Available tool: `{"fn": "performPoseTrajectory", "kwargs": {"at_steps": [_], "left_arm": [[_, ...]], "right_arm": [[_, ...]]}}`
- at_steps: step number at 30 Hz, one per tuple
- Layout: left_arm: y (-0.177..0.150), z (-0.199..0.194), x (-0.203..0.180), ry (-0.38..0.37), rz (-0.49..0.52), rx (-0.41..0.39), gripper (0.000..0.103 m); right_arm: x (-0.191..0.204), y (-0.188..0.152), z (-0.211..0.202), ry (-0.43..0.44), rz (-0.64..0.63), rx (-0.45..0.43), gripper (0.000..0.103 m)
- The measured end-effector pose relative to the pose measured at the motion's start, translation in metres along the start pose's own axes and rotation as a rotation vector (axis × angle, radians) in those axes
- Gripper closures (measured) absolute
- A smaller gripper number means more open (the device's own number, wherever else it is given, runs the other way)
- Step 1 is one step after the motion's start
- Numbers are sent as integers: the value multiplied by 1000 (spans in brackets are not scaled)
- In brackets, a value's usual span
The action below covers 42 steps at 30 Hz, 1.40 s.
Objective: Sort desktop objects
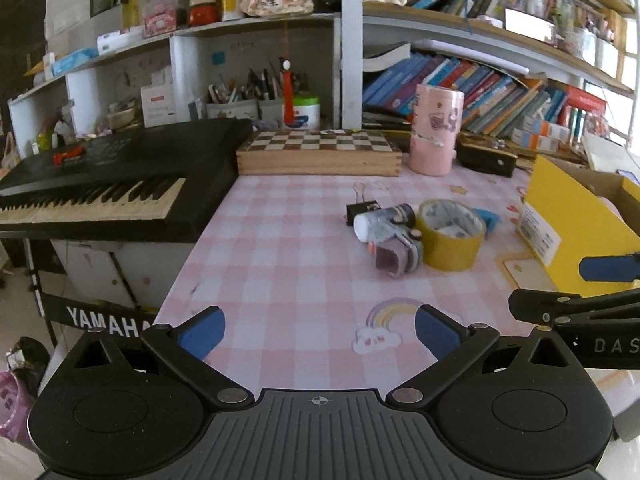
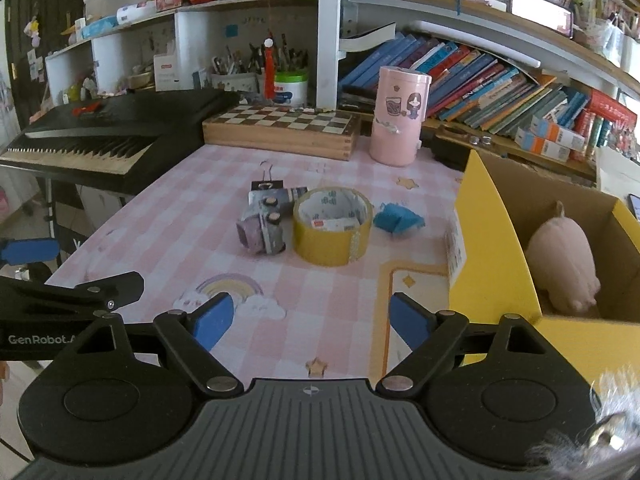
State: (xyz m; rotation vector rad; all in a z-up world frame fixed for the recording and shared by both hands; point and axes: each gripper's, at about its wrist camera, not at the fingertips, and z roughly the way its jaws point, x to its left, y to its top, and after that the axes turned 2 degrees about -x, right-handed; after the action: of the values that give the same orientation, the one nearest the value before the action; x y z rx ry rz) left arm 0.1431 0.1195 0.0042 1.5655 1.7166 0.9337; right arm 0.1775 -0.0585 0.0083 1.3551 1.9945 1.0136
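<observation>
A small heap lies mid-table on the pink checked cloth: a yellow tape roll (image 2: pixel 332 226), a grey-purple toy car (image 2: pixel 264 230), a black binder clip (image 2: pixel 267 184) and a crumpled blue piece (image 2: pixel 398 218). In the left wrist view the tape roll (image 1: pixel 450 236) sits beside a white-capped tube (image 1: pixel 380 222). A yellow cardboard box (image 2: pixel 492 240) at the right holds a pink plush pig (image 2: pixel 564 264). My right gripper (image 2: pixel 311 322) hovers open over the near cloth, well short of the heap. My left gripper (image 1: pixel 320 332) is also open, with nothing between its pads.
A black Yamaha keyboard (image 1: pixel 100 188) borders the table on the left. A wooden chessboard box (image 1: pixel 318 150) and a tall pink canister (image 1: pixel 436 128) stand at the back. Crowded bookshelves rise behind. The table's left edge drops to the floor.
</observation>
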Motion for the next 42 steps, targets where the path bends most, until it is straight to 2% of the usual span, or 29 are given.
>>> {"fn": "performPoseTrajectory", "kwargs": {"at_steps": [9, 21, 25, 30, 36, 42], "left_arm": [[18, 22, -6, 22, -10, 5, 1], [33, 49, -9, 53, -19, 21, 1], [36, 64, -15, 23, -1, 54, 1], [35, 86, -35, -19, 93, 116, 1], [37, 97, -51, -57, 157, 116, 1], [40, 104, -49, -43, 145, 125, 1]], "right_arm": [[-13, 21, 30, 27, 14, 9, 24], [-27, 38, 75, 57, 45, 67, 26], [-37, 49, 92, 49, 76, 74, 26], [-45, 60, 111, 63, 88, 98, 25], [-42, 68, 135, 96, 48, 140, 22], [-35, 75, 165, 75, -14, 178, 19]]}}
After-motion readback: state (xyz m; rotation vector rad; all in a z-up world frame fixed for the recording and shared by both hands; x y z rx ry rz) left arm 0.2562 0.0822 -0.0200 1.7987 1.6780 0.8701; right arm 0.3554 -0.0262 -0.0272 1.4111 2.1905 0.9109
